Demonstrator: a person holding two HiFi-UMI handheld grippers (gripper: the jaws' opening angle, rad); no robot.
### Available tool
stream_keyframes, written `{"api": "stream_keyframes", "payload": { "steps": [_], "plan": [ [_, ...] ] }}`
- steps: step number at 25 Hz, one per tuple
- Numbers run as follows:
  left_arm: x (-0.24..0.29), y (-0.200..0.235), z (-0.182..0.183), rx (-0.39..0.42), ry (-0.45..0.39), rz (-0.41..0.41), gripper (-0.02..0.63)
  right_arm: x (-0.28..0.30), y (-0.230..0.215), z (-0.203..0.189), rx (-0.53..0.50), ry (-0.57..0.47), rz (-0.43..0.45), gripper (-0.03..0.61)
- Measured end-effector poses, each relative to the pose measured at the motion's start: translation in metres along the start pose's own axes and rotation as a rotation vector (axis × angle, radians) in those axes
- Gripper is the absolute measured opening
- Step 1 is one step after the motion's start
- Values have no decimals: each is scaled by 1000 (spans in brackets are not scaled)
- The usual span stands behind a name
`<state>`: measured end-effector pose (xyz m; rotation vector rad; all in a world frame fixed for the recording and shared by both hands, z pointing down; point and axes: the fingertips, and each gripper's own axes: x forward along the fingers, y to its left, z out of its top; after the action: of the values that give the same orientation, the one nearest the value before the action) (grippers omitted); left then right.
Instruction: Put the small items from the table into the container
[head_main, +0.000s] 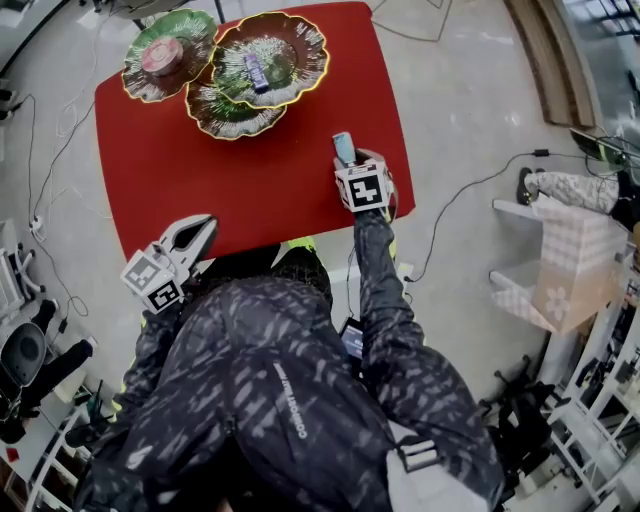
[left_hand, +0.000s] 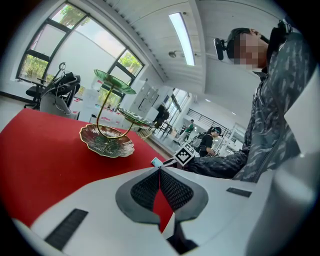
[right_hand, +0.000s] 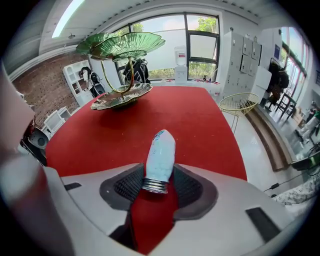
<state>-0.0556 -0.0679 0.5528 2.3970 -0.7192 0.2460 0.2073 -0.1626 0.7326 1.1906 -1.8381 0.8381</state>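
A light blue tube (right_hand: 160, 157) with a silver screw end sits between the pads of my right gripper (right_hand: 159, 182), which touch it on both sides; the gripper is shut on it. In the head view the tube (head_main: 343, 147) pokes out beyond the right gripper (head_main: 346, 162) at the right edge of the red table (head_main: 260, 170). The container is a tiered stand of green-gold leaf dishes (head_main: 272, 55) at the far side. My left gripper (head_main: 205, 228) is shut and empty at the table's near left edge, its pads meeting (left_hand: 160, 182).
One dish holds a small blue-and-white tube (head_main: 256, 70), another a pink round item (head_main: 162, 56). The stand (right_hand: 121, 97) is well beyond the right gripper. Cables cross the floor around the table. A white shelf (head_main: 540, 270) stands to the right.
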Motion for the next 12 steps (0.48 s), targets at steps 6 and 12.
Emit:
{"api": "stream_keyframes", "payload": {
  "steps": [6,12],
  "plan": [
    [-5,-4,5,11,-26,11,11,-12,-3,7,-9,-25,-7,178],
    [-6,-10,6,18,-50,16,11,-24,-4,22,-12,-79,-7,169]
  ]
}}
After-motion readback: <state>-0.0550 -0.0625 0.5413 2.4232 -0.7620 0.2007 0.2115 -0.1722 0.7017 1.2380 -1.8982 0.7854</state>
